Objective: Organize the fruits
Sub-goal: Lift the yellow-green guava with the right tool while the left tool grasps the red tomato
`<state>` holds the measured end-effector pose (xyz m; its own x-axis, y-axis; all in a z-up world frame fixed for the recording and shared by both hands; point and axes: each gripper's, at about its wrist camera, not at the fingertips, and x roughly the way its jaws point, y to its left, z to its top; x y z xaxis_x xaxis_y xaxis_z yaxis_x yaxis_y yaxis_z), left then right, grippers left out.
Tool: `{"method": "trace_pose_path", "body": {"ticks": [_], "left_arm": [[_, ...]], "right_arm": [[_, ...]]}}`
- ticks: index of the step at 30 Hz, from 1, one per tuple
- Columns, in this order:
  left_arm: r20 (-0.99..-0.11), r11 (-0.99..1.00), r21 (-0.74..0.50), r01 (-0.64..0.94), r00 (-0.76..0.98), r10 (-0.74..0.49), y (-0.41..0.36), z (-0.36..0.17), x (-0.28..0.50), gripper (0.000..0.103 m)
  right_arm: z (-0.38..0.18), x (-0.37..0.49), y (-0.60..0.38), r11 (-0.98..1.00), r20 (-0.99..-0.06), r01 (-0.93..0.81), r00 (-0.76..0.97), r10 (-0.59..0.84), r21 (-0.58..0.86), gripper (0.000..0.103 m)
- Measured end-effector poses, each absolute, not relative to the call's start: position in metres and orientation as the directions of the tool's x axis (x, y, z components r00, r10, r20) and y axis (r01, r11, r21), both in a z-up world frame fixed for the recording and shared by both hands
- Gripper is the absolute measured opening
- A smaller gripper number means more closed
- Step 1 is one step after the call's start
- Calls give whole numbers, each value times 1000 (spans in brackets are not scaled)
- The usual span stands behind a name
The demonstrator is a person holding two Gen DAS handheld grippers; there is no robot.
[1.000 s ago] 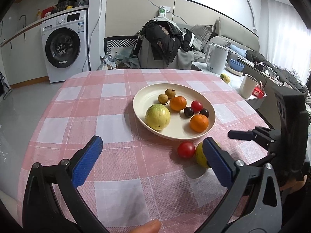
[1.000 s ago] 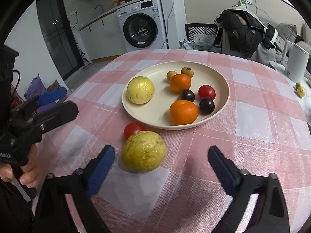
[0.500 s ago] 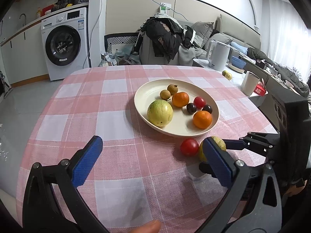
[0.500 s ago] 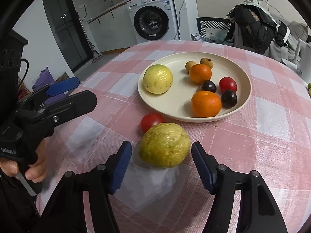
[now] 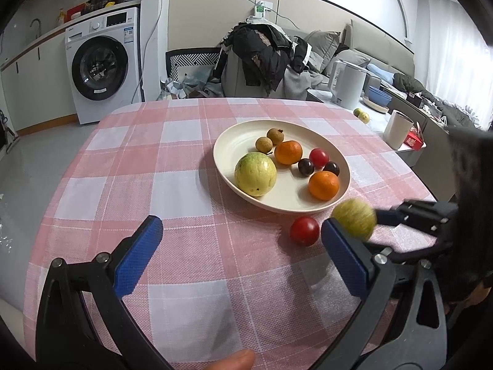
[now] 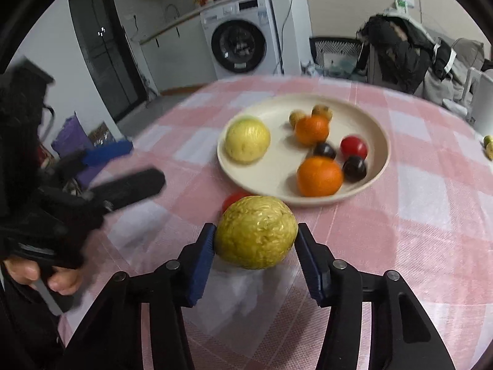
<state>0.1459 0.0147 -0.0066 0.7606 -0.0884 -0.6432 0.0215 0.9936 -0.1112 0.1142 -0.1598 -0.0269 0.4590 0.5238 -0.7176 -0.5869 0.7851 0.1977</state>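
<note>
Right gripper (image 6: 255,246) fingers closing, both touching the yellow-green fruit (image 6: 256,232) near the plate (image 6: 377,166). Left gripper (image 5: 240,252) fingers apart, empty, above bench (image 5: 185,308).

No writing can be read anywhere; the washing machine (image 5: 101,64) carries a small label sticker beside its dark control panel and a tag at the drawer corner, both too small to make out; the red box (image 5: 414,139) past the bench edge shows white marks that stay illegible; the right wrist view is too blurred for any lettering.
</note>
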Motion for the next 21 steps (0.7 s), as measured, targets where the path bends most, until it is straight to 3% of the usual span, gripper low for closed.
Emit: {"method": "trace_pose_path", "body": {"ticks": [13,16,18,21], "left_arm": [[-687,989,-138,57,713,-137,-4,-24,158,101],[-704,990,-116,83,696,-141,-15,-30,163,90],[-731,987,-105,118,665,-157,-24,-37,170,73],[-759,985,-107,138,628,-171,-33,-47,180,67]], "right_arm": [[6,122,-197,820,-641,-526,553,532,226,53],[8,123,-201,822,-638,-523,557,531,227,53],[8,123,-203,822,-637,-521,558,532,229,53],[8,125,-206,824,-636,-515,560,531,234,53]]}}
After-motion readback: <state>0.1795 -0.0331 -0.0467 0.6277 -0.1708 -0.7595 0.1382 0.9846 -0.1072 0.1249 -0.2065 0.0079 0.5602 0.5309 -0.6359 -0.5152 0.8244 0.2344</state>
